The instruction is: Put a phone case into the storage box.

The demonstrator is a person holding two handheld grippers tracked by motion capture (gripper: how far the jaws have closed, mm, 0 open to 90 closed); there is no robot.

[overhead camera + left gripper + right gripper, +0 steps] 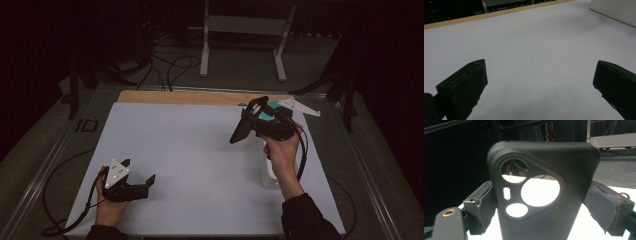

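A: What is identified first, starting from the largest item?

B: The table (60, 165) is identified first, with a white sheet (200, 160) laid over most of its top. A strip of bare wood (190, 96) is exposed along the far edge of the sheet. A white box (267, 172) is seen on the right part of the sheet, partly hidden behind the right hand (282, 152).

A: How is the right gripper set?

B: The right gripper (250, 120) is held raised above the right half of the sheet. In the right gripper view, its jaws are pressed against the two long sides of a black phone case (544, 195), so the case is clamped between them. The case is held upright with its camera cut-outs (530, 188) near the top; the bright sheet is visible through those openings. In the high view the case (241, 129) is seen tilted, with one end pointed down and to the left.

A: And the left gripper?

B: The left gripper (137, 172) is held low by the left hand (110, 205) at the near left corner of the sheet. Its jaws are spread wide, and nothing is held between them. In the left gripper view, bare sheet is seen between the two jaws, and the box (616, 10) is visible at the upper right

A: Where is the case relative to the left gripper?

B: It is well apart from it, on the opposite side of the sheet
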